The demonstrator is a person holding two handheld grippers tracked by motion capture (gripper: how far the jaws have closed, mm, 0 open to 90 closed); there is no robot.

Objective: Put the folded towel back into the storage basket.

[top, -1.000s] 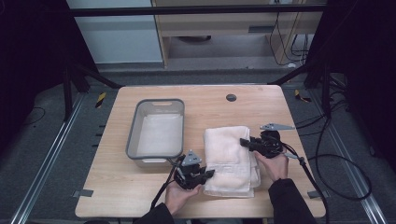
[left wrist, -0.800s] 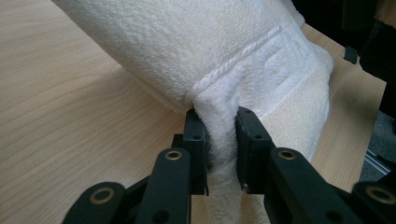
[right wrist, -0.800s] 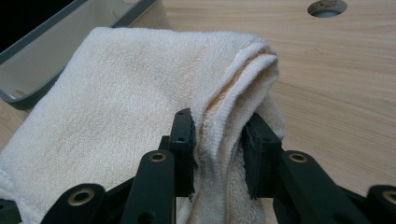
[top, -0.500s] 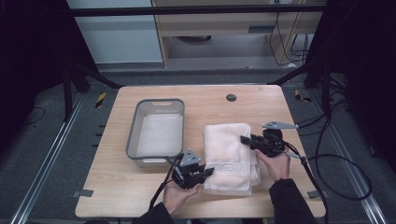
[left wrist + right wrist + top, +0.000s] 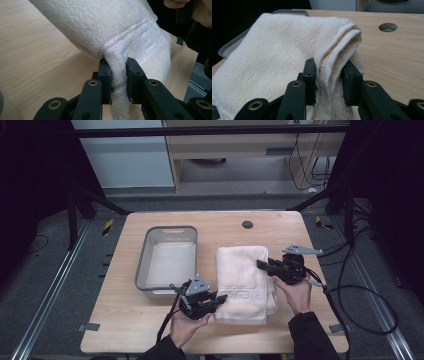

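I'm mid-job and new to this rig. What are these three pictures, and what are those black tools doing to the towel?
No robot here: a person holds a two-jaw tool in each hand. The high view looks down on the wooden table from above. The other two pictures come from cameras riding on each tool, looking along its black jaws. On the table lie a folded cream towel and a grey bin to its left. The left gripper has its jaws closed on the towel's near left corner, seen close up in the left gripper view. The right gripper pinches the towel's folded right edge, with the bin behind it in the right gripper view.
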